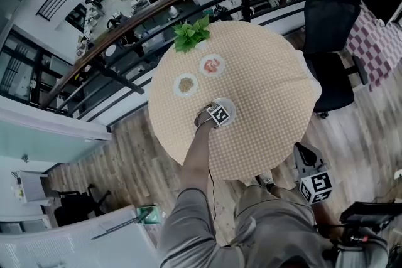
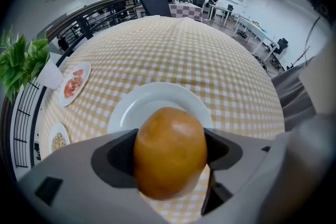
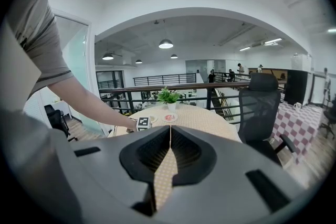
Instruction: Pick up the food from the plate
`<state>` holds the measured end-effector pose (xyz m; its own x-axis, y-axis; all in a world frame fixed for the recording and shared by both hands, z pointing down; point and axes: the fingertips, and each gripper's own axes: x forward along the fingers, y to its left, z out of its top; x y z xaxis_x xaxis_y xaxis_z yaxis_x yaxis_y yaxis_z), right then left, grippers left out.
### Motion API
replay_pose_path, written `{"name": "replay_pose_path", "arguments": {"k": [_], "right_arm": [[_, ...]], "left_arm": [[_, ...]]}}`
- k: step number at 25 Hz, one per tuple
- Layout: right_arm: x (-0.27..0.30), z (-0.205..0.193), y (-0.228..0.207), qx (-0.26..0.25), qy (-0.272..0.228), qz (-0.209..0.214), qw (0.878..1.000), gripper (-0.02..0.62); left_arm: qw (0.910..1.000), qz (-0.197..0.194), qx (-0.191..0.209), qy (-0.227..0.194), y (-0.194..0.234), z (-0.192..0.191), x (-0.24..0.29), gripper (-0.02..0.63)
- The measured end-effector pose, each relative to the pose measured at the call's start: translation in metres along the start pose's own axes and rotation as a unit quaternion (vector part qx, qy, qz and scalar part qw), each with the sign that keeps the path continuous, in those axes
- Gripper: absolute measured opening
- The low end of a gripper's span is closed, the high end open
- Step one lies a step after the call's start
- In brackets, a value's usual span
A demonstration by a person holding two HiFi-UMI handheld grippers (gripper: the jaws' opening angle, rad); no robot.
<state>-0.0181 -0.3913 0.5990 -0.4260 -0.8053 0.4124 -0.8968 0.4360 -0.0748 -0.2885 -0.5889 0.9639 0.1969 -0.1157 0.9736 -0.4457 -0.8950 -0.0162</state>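
The left gripper pointed steeply down over the table. In the left gripper view its jaws stood wide, with both dark pads set against the flanks of a golden-brown, smooth-crusted, egg-shaped bread roll. The roll filled the lower centre of that frame, directly over a round white ceramic plate. Whether the roll rested on the plate or was clear of it could not be determined.

Handling assessment:
- Weight: probably light.
- Body: probably a soft crumb under a thin crust, so excess jaw pressure would dent it.
- Surface: glossy and rounded, so a grip placed off-centre could let it squirt out.
- Recommended hold: across the widest part, on opposite flanks, which matched the pad placement seen.

The plate lay on a round table under a beige checked cloth. At the left edge of the frame were a small plate of red food, a small plate of brown grains and a green leafy plant in a white pot.

The right gripper was held off the table with jaws together and nothing between them.
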Motion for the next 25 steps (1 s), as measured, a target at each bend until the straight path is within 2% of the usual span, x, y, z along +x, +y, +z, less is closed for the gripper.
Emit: {"name": "replay_pose_path", "arguments": {"k": [4, 7, 13, 21, 25], "right_arm": [[0.0, 0.001, -0.003, -0.001, -0.001, -0.003, 1.0, 0.015], [-0.002, 0.0, -0.006, 0.0, -0.002, -0.004, 1.0, 0.015], [0.002, 0.006, 0.001, -0.005, -0.009, 0.009, 1.0, 0.015], [0.007, 0.018, 0.017, -0.023, -0.02, 0.035, 0.999, 0.015], [0.013, 0.025, 0.027, -0.035, -0.025, 0.059, 0.997, 0.015]], "left_arm": [[0.9996, 0.0, -0.026, 0.008, 0.003, -0.003, -0.001, 0.373], [0.9998, 0.012, -0.015, 0.009, 0.001, 0.002, -0.002, 0.372], [0.9988, 0.03, -0.031, -0.023, 0.001, 0.014, -0.02, 0.371], [0.989, 0.07, -0.076, -0.105, 0.002, 0.032, -0.076, 0.371], [0.9749, 0.095, -0.115, -0.166, 0.006, 0.041, -0.12, 0.371]]}}
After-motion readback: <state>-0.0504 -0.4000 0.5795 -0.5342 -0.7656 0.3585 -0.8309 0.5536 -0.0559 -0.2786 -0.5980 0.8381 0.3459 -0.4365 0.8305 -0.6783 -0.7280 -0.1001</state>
